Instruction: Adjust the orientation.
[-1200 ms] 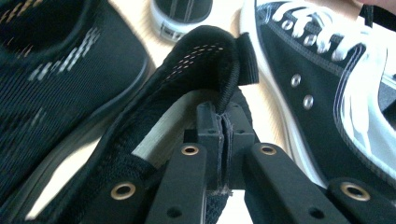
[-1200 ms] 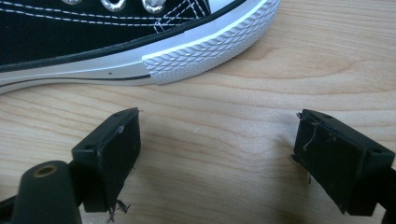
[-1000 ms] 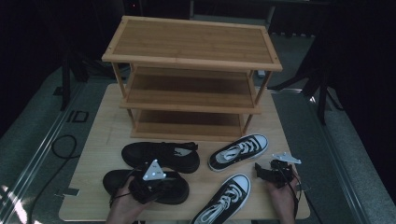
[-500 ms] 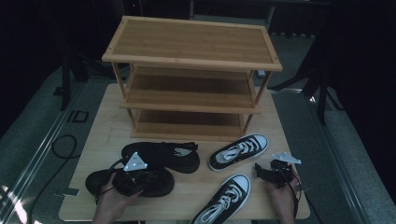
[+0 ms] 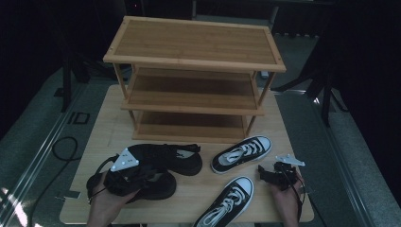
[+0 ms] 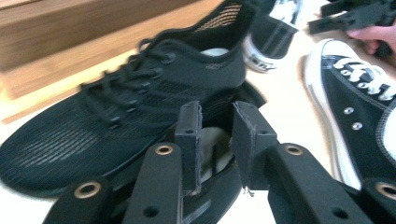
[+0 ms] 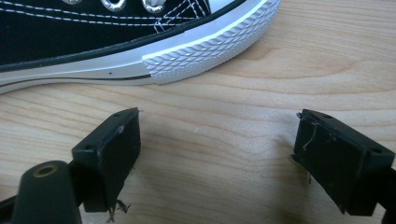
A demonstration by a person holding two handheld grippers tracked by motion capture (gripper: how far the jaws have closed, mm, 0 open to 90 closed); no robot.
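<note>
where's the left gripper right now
In the high view, the left gripper is at the table's front left, over the near black mesh shoe, its jaws just opened around the shoe's collar.

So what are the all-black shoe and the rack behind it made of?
The all-black shoe looks like knitted mesh fabric, matte: you can see a fine ribbed weave and tiny holes near the heel. Its laces look like plain cord. The rack looks like light wood, maybe bamboo, with a smooth finish: fine straight grain lines run along its shelves, and its thin legs match.
</note>
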